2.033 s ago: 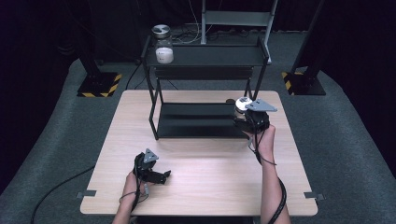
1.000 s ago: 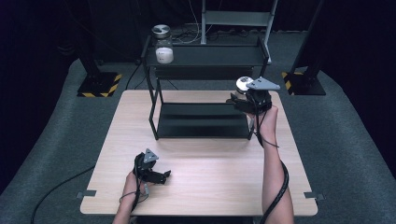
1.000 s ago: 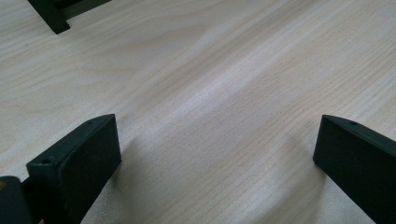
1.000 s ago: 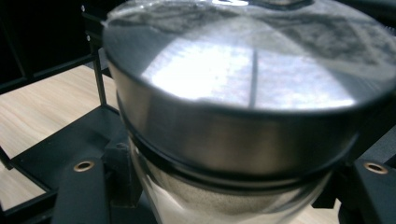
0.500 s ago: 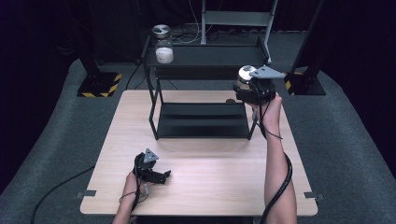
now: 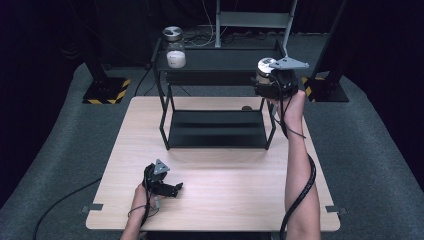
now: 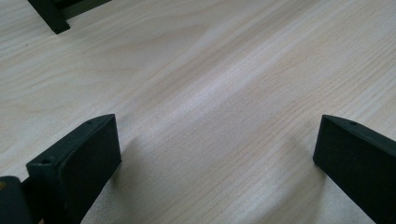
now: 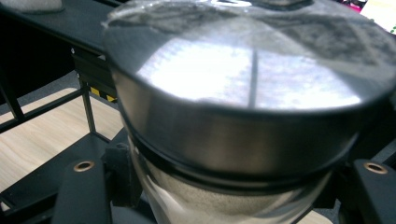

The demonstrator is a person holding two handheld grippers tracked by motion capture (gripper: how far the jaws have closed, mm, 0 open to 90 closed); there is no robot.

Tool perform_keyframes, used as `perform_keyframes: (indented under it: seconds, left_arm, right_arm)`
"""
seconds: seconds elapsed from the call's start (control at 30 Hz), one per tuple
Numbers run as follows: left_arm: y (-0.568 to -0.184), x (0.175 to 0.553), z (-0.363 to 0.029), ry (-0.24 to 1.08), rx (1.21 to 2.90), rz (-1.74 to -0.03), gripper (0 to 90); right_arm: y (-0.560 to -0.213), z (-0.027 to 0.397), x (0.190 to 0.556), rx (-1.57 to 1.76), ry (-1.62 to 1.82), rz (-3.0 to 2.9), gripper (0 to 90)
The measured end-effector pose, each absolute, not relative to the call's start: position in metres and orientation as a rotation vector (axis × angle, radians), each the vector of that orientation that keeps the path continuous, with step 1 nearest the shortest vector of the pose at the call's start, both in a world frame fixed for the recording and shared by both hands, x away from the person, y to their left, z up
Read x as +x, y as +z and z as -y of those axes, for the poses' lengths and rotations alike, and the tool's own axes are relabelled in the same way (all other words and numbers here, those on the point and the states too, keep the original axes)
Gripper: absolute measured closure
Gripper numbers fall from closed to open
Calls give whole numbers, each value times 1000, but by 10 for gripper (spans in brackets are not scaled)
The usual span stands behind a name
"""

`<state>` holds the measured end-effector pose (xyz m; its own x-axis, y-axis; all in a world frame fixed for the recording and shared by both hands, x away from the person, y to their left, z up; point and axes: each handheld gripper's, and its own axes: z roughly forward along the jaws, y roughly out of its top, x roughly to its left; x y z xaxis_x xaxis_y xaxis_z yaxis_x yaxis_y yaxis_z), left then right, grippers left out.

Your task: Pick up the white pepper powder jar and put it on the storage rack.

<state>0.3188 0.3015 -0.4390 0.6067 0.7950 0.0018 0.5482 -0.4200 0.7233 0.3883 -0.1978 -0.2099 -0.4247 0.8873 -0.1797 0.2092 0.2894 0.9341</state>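
Steel-lidded glass jar (image 8: 243, 154) of pale powder sits clamped in the right gripper (image 6: 272, 85); left gripper (image 6: 172, 189) gapes empty.

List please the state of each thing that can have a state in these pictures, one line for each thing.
Right gripper: shut on the held jar, raised beside the rack's top shelf.
Held jar: lid on, upright, white grains inside, off every surface.
Second jar: lid on, upright on the top shelf, at its left end.
Left gripper: open, holding nothing, low on the table.
Black rack: upright on the table, lower shelf bare.
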Motion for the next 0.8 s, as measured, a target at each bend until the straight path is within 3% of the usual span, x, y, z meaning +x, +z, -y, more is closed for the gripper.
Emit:
perform_keyframes:
  seconds: [0.8]
  left_arm:
    - [-439, 319, -302, 453, 2133, -1054, 0]
  right_arm:
    - [-177, 193, 397, 993, 1130, -1800, 300]
